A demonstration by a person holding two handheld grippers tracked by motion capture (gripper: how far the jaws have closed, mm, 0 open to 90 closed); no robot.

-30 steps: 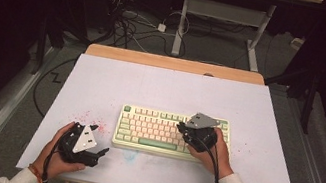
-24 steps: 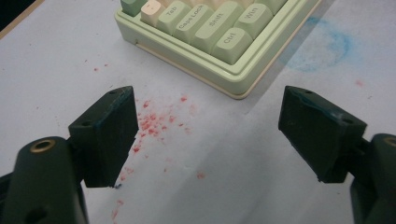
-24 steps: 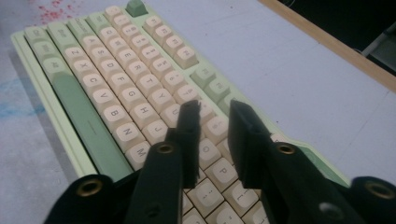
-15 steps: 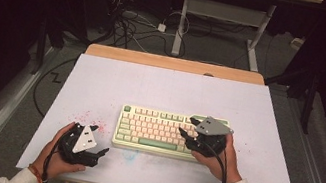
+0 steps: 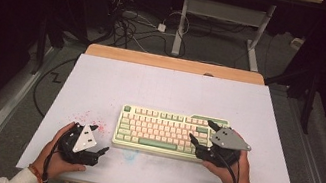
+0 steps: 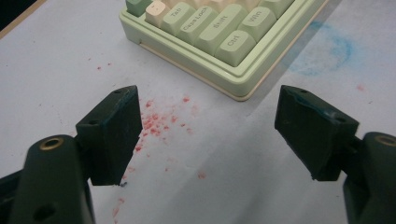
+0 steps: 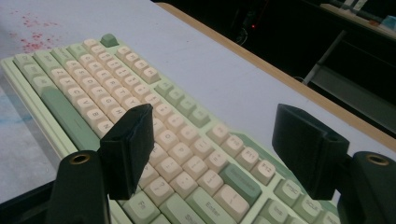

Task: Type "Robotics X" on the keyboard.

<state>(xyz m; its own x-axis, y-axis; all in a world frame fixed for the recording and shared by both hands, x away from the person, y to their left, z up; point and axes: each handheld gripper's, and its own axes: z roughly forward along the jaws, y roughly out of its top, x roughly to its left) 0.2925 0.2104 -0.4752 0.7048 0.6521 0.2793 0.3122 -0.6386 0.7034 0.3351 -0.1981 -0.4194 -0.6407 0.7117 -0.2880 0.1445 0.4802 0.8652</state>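
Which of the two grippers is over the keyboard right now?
The right gripper. Its open jaws hang above the right end of the keyboard, while the left gripper sits off the keyboard's left front corner, over the red-speckled table.

- We see a pale green keyboard (image 5: 171, 133) with cream and green keys, flat on the white table (image 5: 161, 88).
- It lies square, near the front edge.

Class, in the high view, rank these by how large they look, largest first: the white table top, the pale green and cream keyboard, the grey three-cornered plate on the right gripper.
1. White table top
2. Pale green and cream keyboard
3. Grey three-cornered plate on the right gripper

The gaps are wide, so nearness to the camera leaves no doubt.
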